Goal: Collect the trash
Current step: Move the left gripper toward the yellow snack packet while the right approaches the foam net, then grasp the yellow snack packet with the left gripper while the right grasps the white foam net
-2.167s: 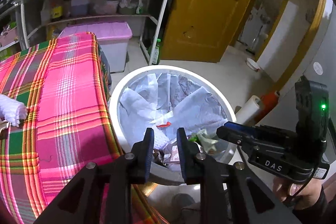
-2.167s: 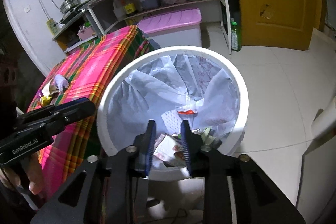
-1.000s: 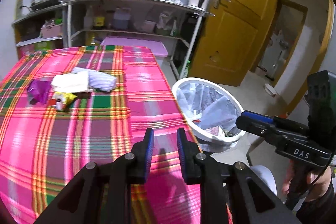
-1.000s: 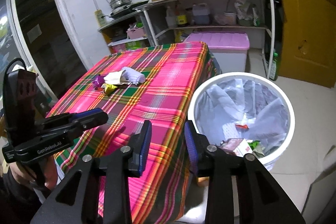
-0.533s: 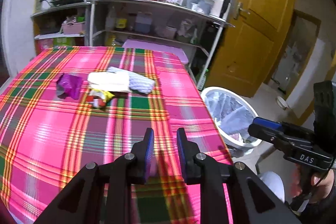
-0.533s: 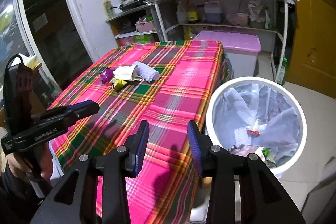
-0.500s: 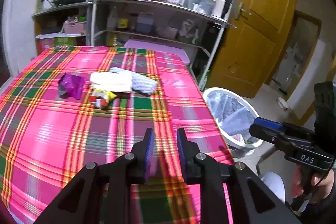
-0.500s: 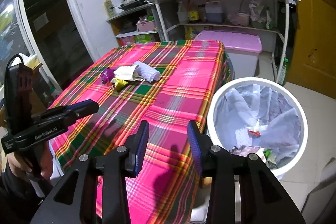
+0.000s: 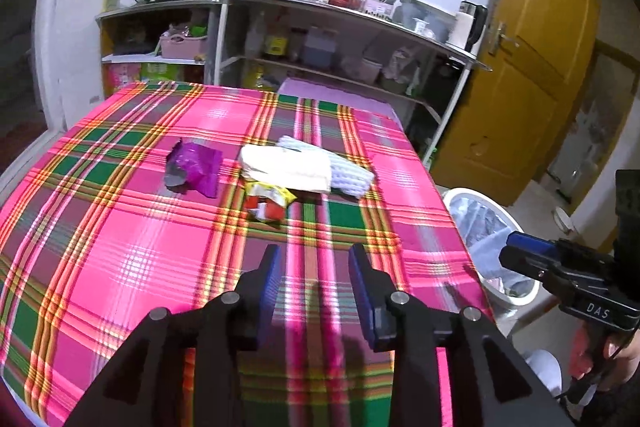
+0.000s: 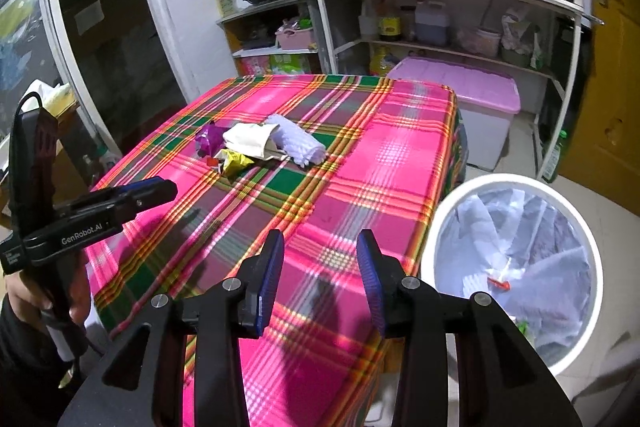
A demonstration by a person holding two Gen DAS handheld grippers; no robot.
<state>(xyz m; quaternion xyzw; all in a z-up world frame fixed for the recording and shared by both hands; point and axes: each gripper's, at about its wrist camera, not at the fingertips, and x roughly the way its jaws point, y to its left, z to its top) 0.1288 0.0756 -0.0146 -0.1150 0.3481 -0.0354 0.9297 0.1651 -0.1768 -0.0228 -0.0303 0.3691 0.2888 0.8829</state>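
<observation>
Both views now swung from bin (image 10: 440, 227) to tablecloth; left gripper (image 9: 314, 267) just opened, right gripper (image 10: 320, 263) part open, both empty; wrappers (image 9: 268, 201) mid-table, well ahead; advise reaching low, one piece per grip.

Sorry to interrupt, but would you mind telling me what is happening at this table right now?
A person is clearing trash with a handheld claw in each hand. Both the left claw and the right claw are empty and aimed over the plaid tablecloth; the left one's jaws have just been opening. A purple wrapper, a yellow wrapper and white tissue packs wait mid-table. The lined white bin stands beside the table.
</observation>
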